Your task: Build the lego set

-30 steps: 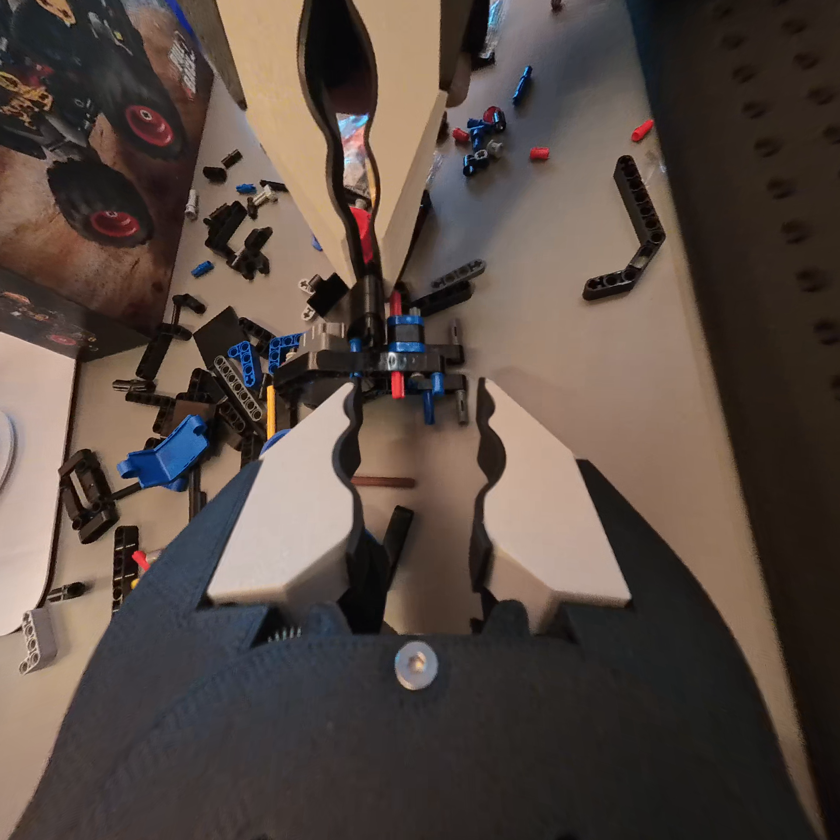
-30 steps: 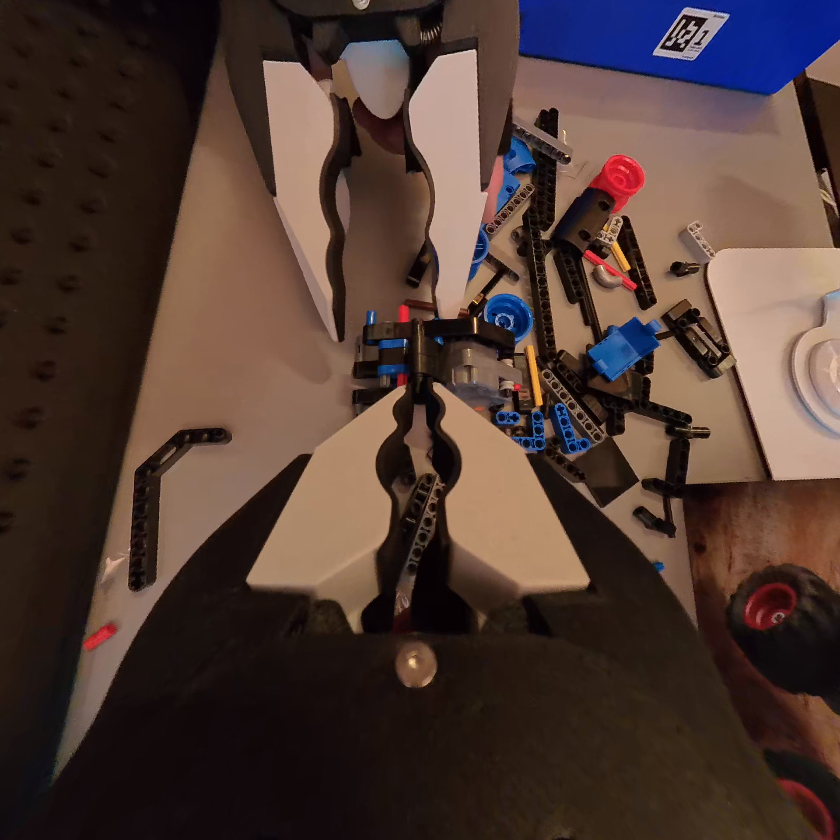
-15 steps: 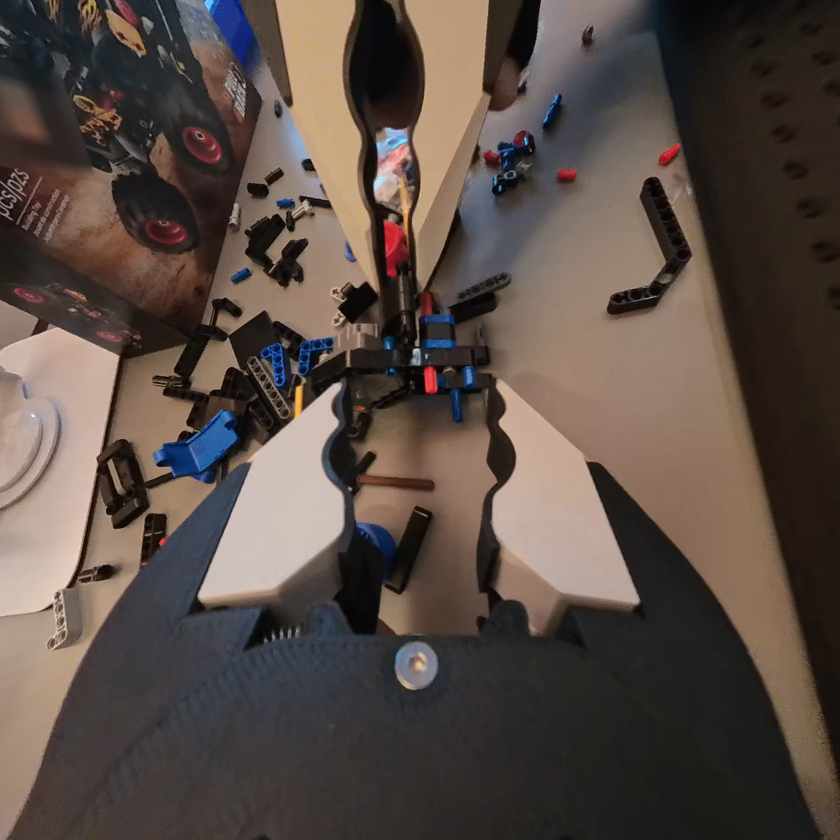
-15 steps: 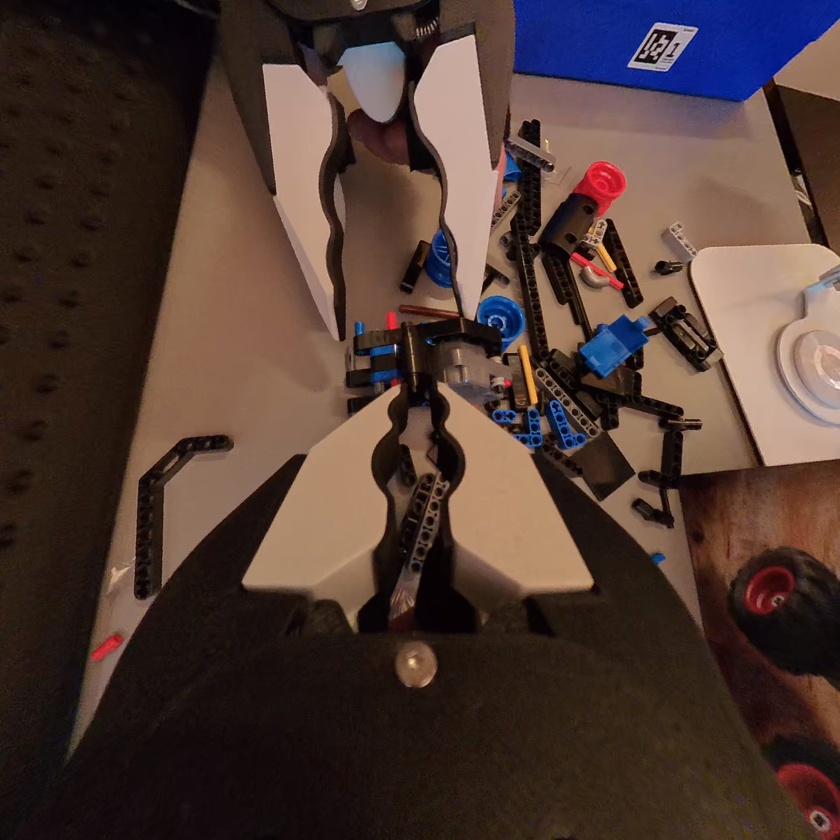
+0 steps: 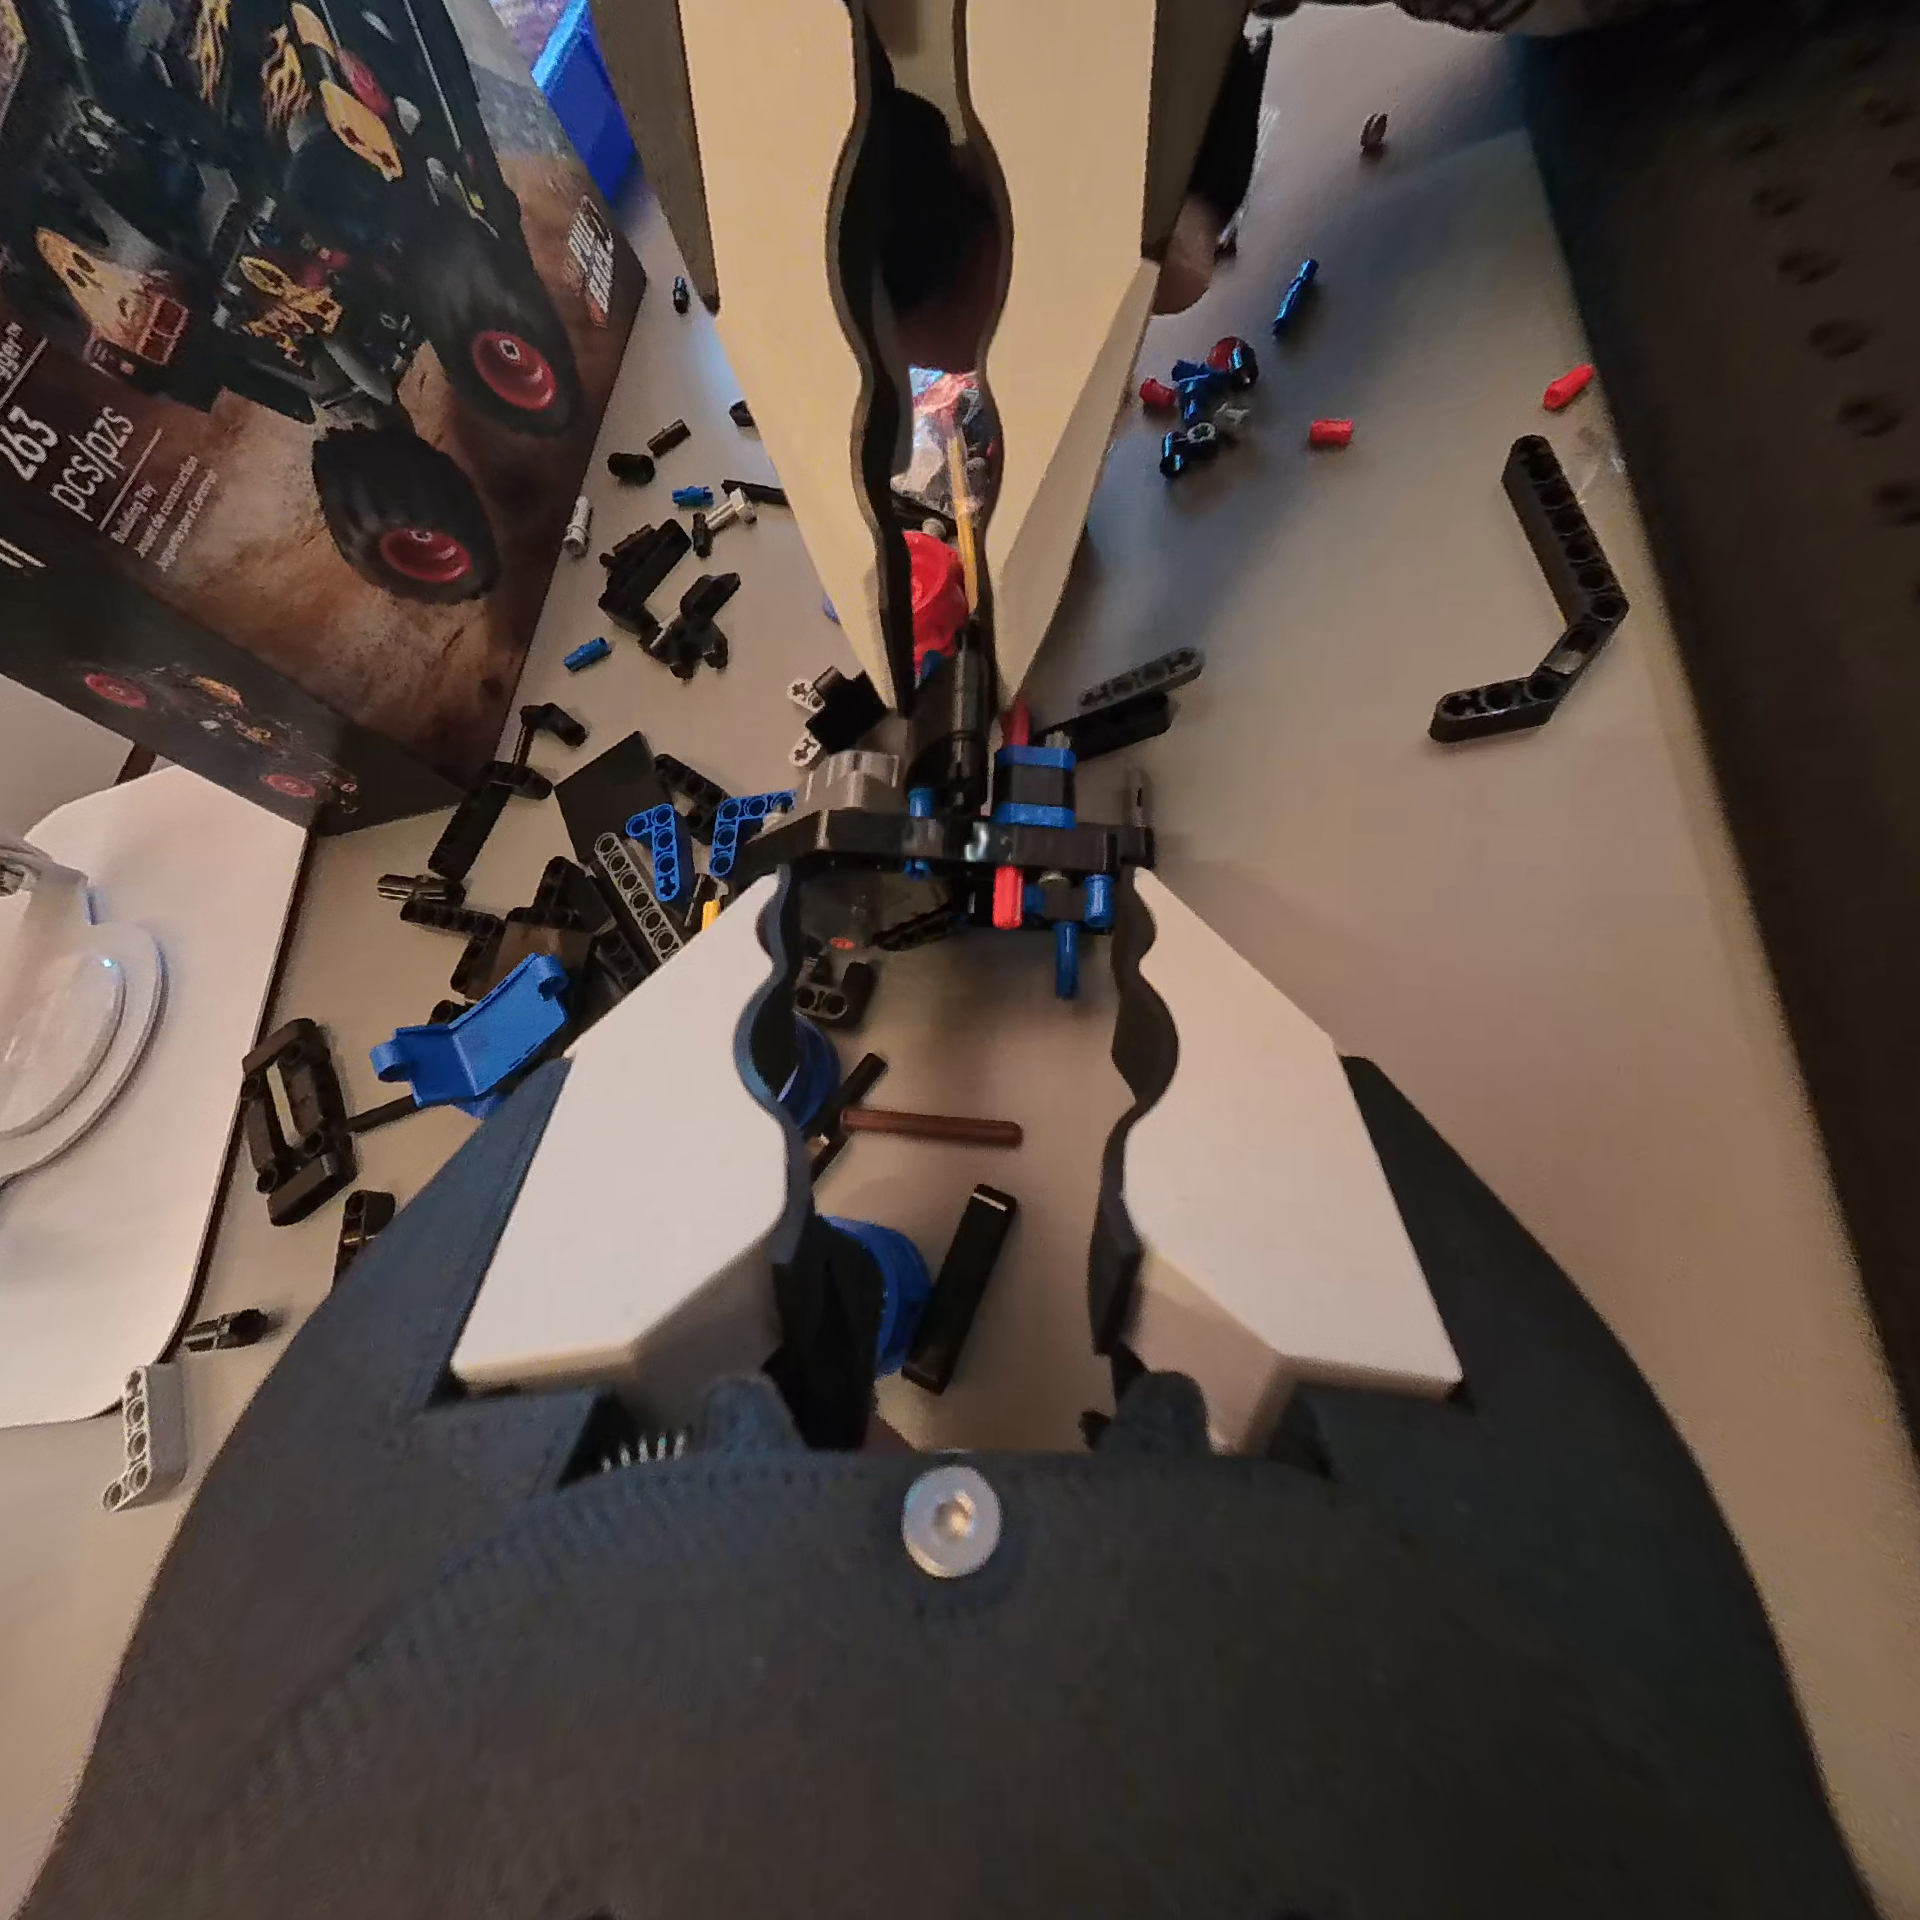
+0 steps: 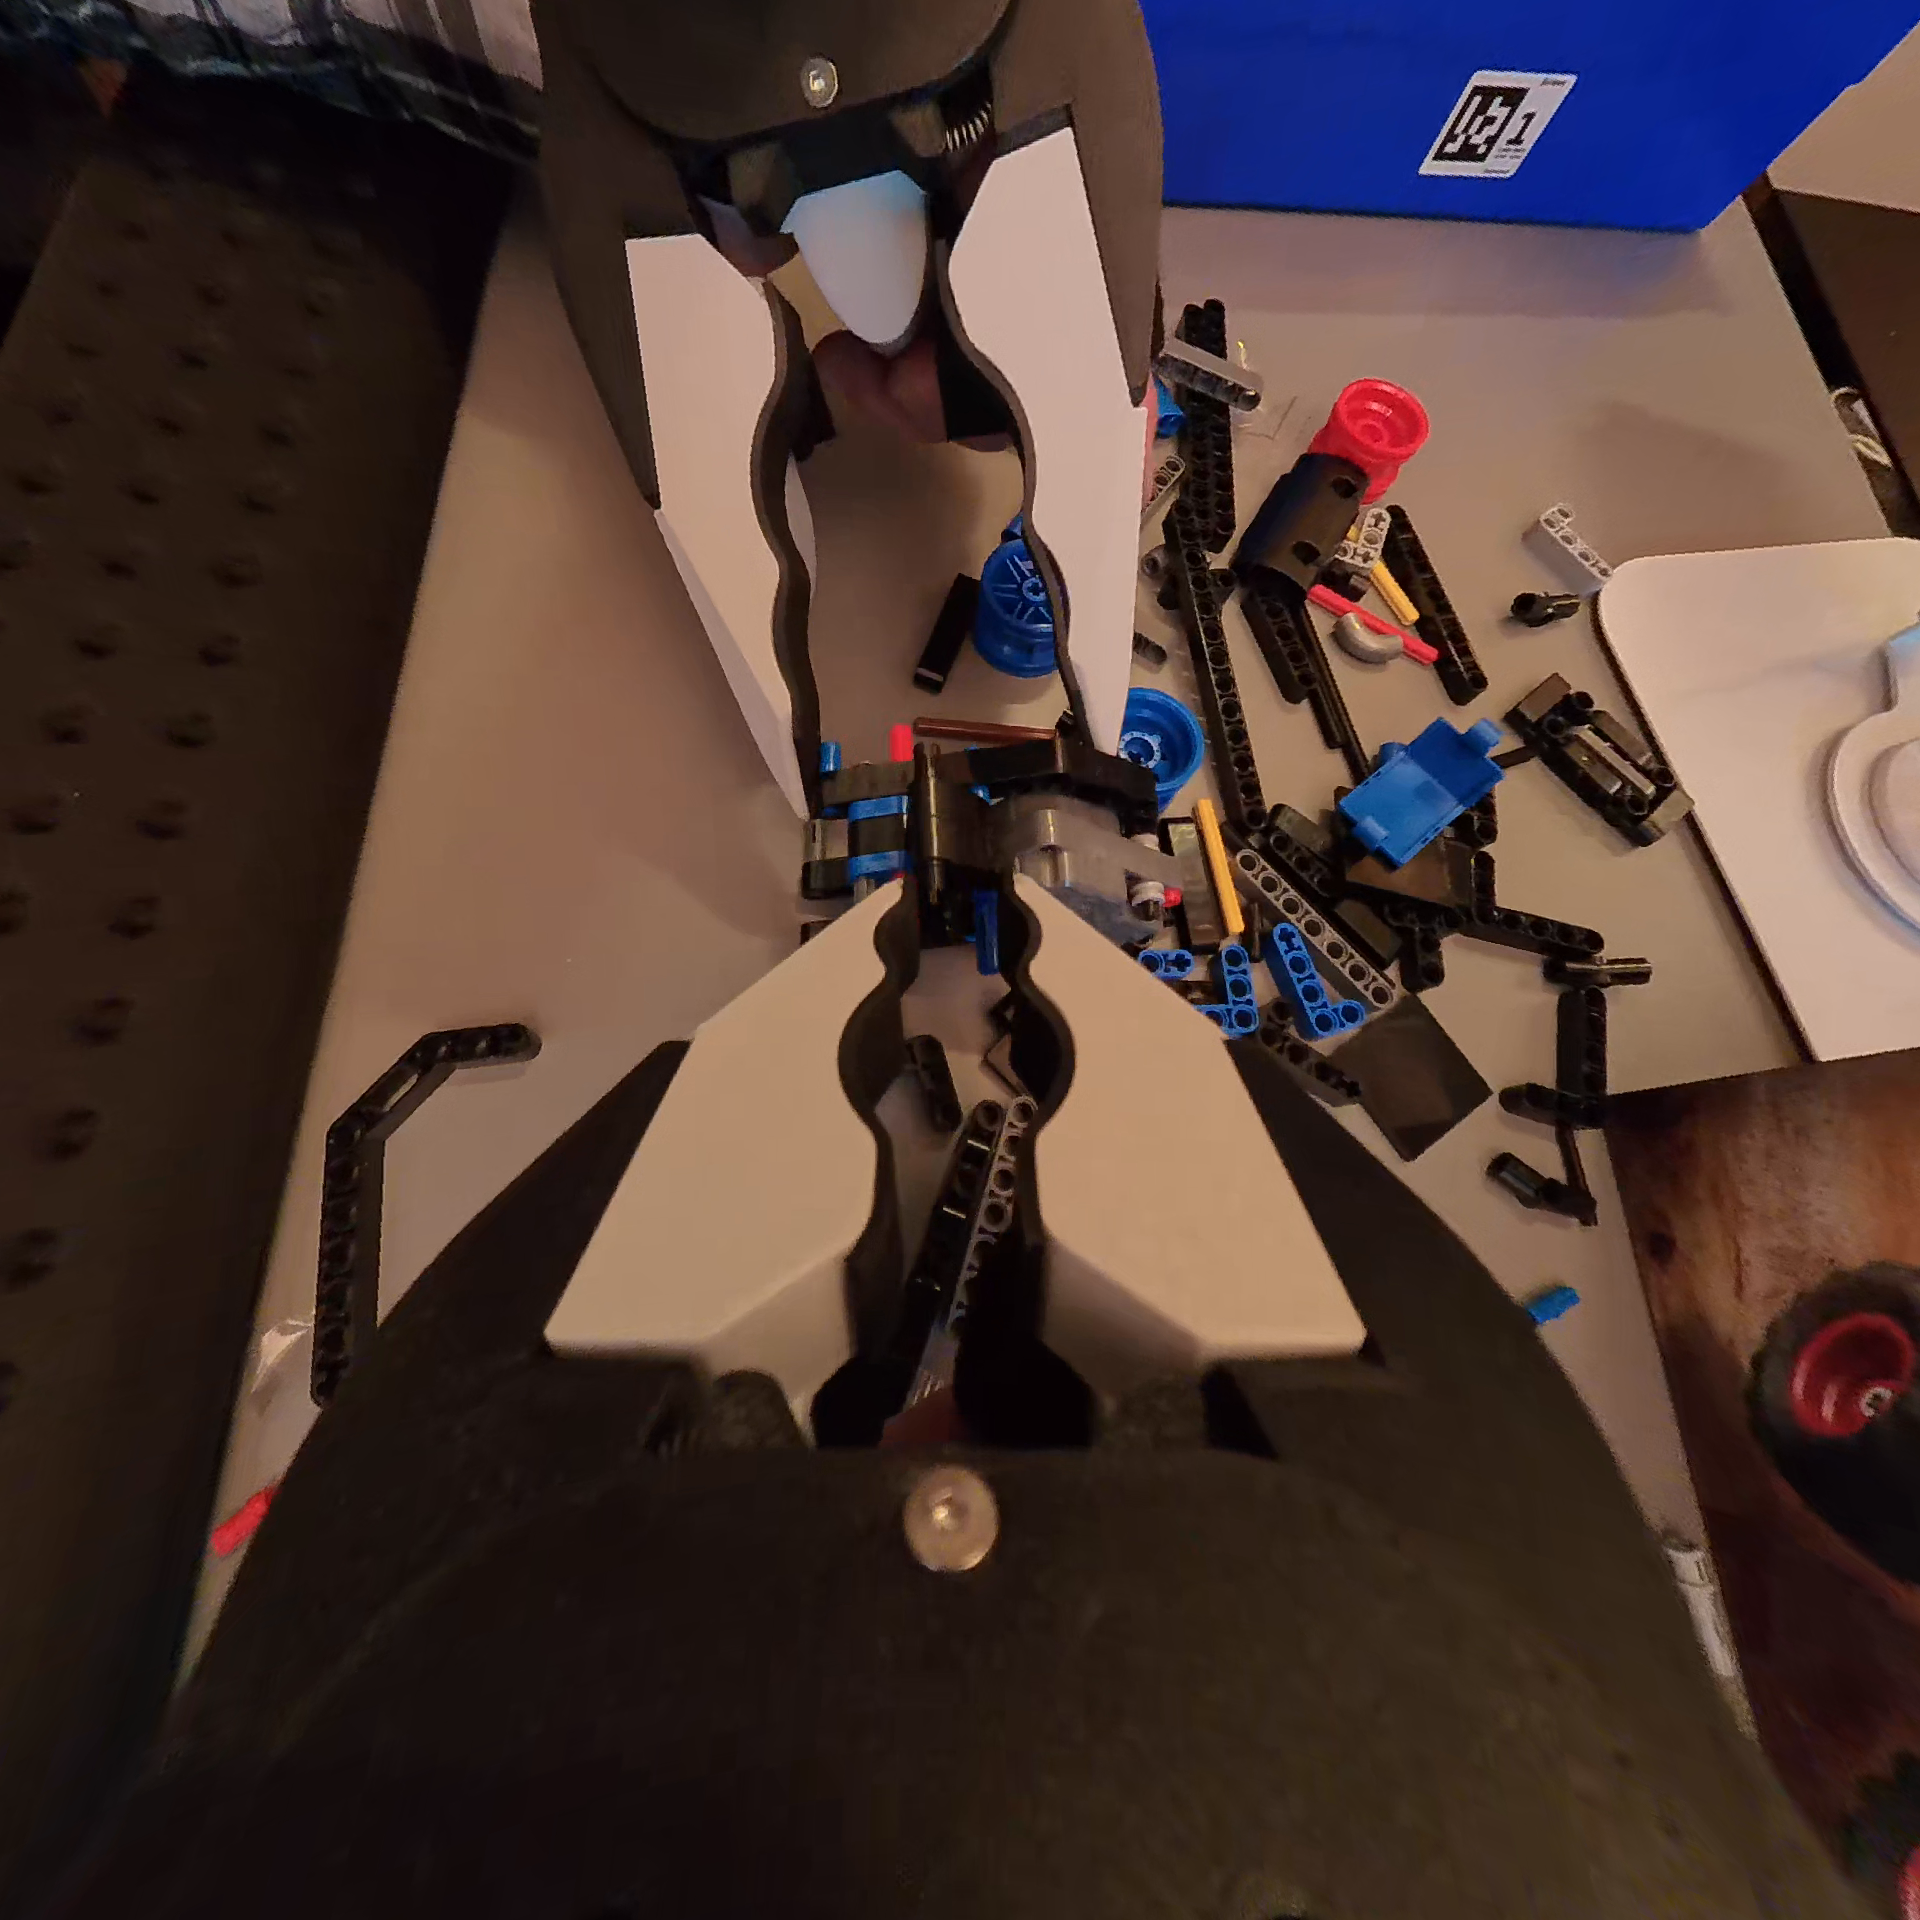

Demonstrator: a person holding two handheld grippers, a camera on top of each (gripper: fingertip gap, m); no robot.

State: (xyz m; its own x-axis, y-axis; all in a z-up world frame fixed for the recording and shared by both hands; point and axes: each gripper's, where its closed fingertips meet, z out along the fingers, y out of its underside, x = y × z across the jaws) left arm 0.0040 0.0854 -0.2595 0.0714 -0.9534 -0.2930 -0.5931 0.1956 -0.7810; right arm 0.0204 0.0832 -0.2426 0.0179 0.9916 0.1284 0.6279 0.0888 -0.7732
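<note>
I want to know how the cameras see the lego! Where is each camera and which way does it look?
Left wrist view: sits on the left gripper, looks along its open fingers at the half-built lego assembly; the right gripper faces it.
Right wrist view: sits on the right gripper, which pinches the assembly; the left gripper faces it.
Both share the assembly and the blue seat piece.
</note>
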